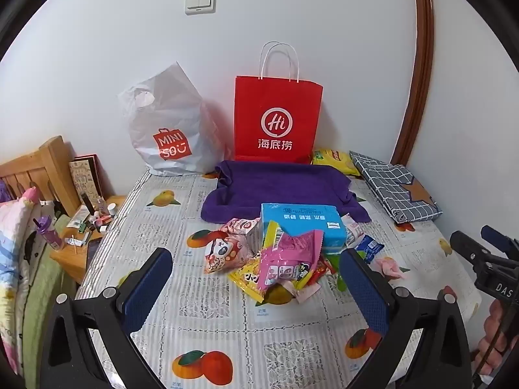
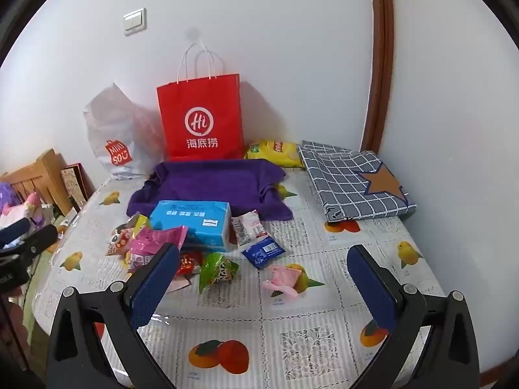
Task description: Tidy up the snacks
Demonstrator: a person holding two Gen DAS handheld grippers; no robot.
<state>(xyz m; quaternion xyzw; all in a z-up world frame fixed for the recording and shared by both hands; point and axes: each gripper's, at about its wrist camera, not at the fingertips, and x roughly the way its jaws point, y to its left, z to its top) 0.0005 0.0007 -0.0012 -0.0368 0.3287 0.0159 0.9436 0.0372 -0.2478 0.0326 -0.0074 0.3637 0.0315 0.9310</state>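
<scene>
A pile of snack packets lies mid-table in front of a blue tissue box; it also shows in the right wrist view. A green packet, a blue packet and a pink packet lie loose to the right. A purple cloth-lined tray sits behind. My left gripper is open and empty, above the table just short of the pile. My right gripper is open and empty, above the loose packets.
A red paper bag and a white plastic bag stand against the wall. A yellow chip bag and a folded checked cloth lie at the back right. A cluttered bedside stand is left of the table.
</scene>
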